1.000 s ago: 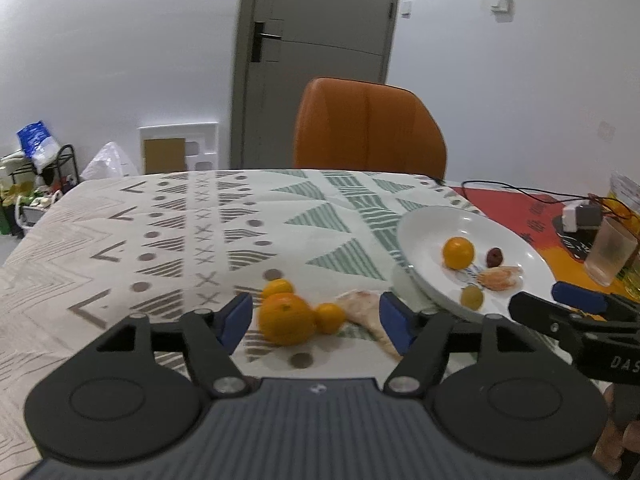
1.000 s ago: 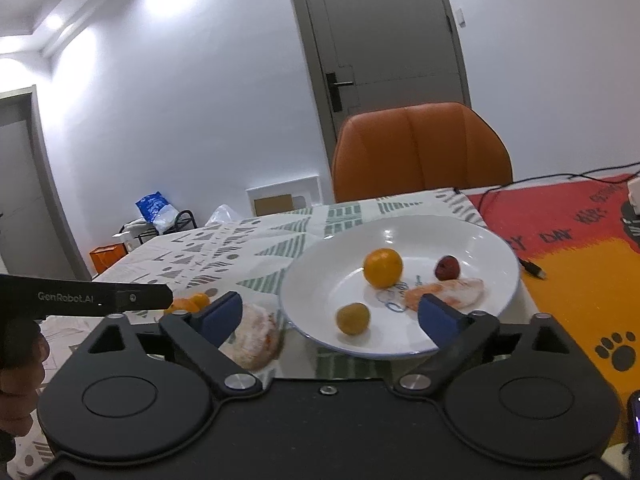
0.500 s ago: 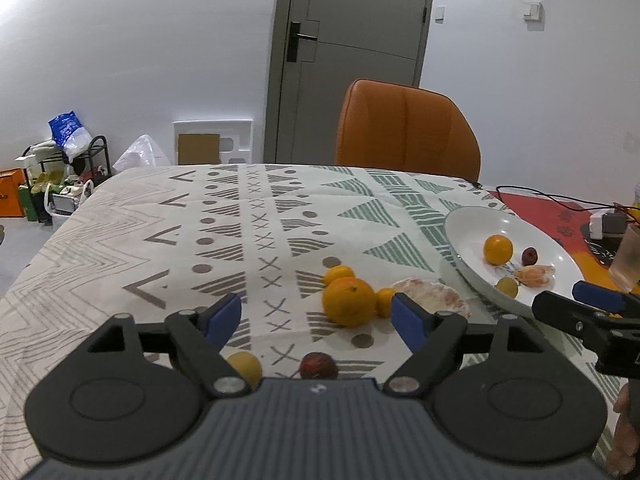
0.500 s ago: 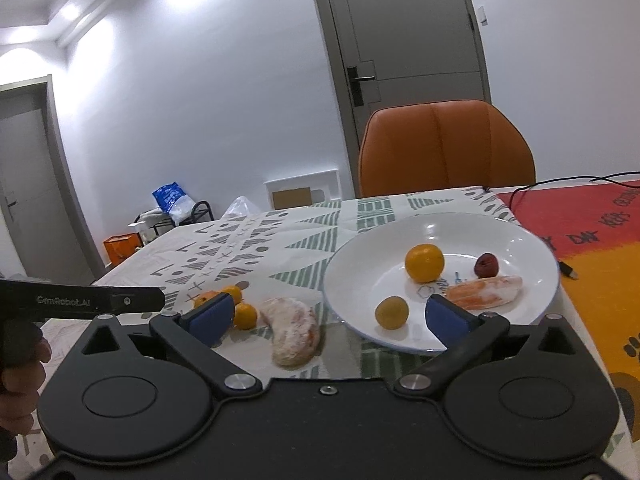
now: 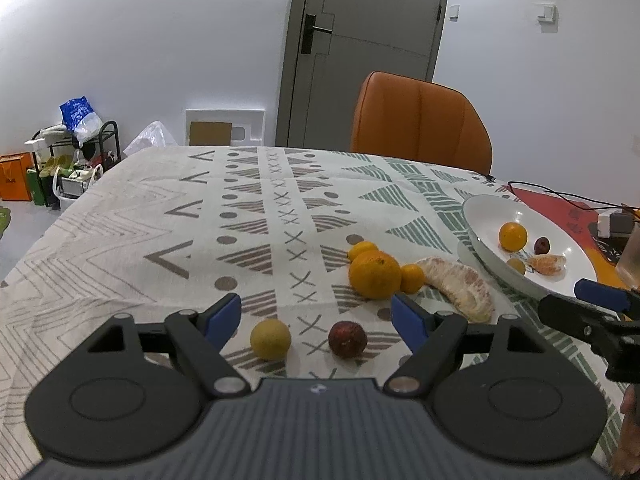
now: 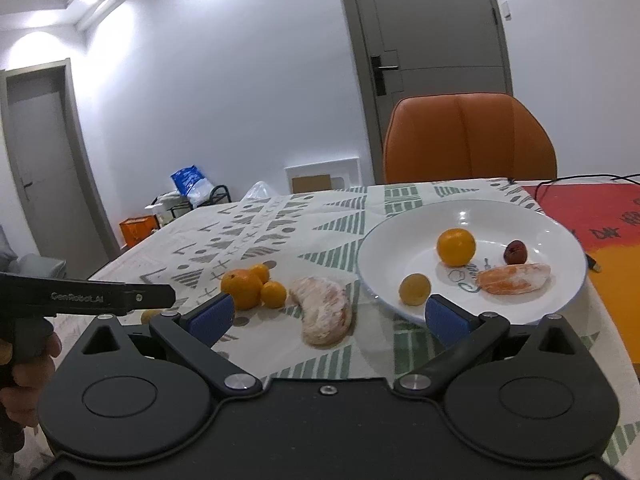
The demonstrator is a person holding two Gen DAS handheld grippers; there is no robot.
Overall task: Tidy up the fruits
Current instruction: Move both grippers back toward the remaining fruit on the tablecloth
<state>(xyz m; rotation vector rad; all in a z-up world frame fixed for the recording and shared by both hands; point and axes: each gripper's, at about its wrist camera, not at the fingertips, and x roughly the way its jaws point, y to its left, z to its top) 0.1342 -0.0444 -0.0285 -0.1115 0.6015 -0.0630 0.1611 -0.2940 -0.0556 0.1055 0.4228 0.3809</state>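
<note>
Fruits split between tablecloth and plate, both grippers spread wide

Tablecloth [image 5: 160,220], patterned, fills the middle of both views. Left wrist view, left to right: left gripper [image 5: 316,316] at bottom centre, jaws wide apart after just opening further, nothing pressed between them. Yellow-green round fruit [image 5: 271,339] and dark red fruit [image 5: 347,339] lie on the cloth in the gap between its blue pads, apart from each other and from the pads. Above them, right of centre: big orange [image 5: 375,274] with two small oranges [image 5: 412,278] touching it, one behind, one at its right. Peeled pomelo segment [image 5: 460,286] just right of that cluster. White plate [image 5: 480,216] at right edge holds an orange, a dark red fruit, a small yellowish fruit and a peeled orange segment.

Right wrist view, left to right: a hand [image 6: 28,376] at lower left grips the other tool's handle. Right gripper [image 6: 328,316] bottom centre, jaws also just widened and fully spread, holding nothing. Pomelo segment sits between its pads, farther out; right pad overlaps the plate's near rim, contact probably none, hard to tell. Orange chair [image 6: 468,140] behind the table, upper right.
</note>
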